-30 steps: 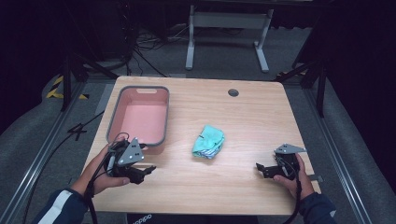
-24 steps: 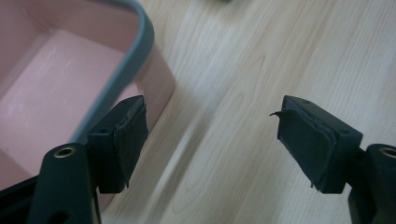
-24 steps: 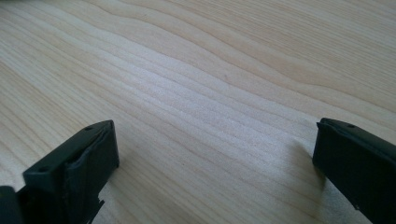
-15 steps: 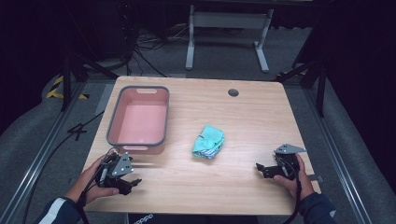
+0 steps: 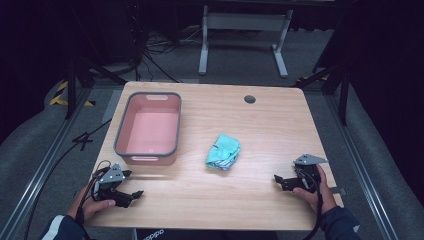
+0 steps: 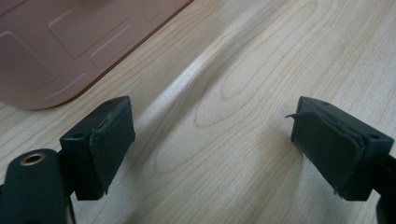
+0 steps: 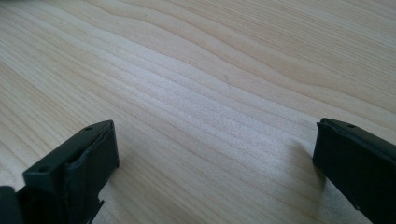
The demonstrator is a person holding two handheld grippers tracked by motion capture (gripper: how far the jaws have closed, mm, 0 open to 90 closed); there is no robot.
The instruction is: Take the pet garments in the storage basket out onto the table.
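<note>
A pink tub with a grey rim [image 5: 119,132] stands on the left half of the wooden table [image 5: 260,125]; its side wall [image 6: 56,42] fills the upper left of the left gripper view. A crumpled teal cloth [image 5: 223,151] lies near the table's middle. My left gripper [image 5: 132,192] sits low at the front left corner, just in front of the tub. Its jaws have just been opening and stand open [image 6: 210,144] with only bare wood between them. My right gripper [image 5: 278,181] rests at the front right, open [image 7: 215,163], with nothing between its pads, right of the cloth.
A round cable hole [image 5: 249,99] sits at the table's back edge. Cables [image 5: 75,145] trail off the left side over the grey floor. A metal stand [image 5: 240,30] is behind the table. Open wood lies between the two grippers.
My left gripper has moved down and toward the front left corner, away from the tub. The right gripper, tub and cloth have stayed where they were.
</note>
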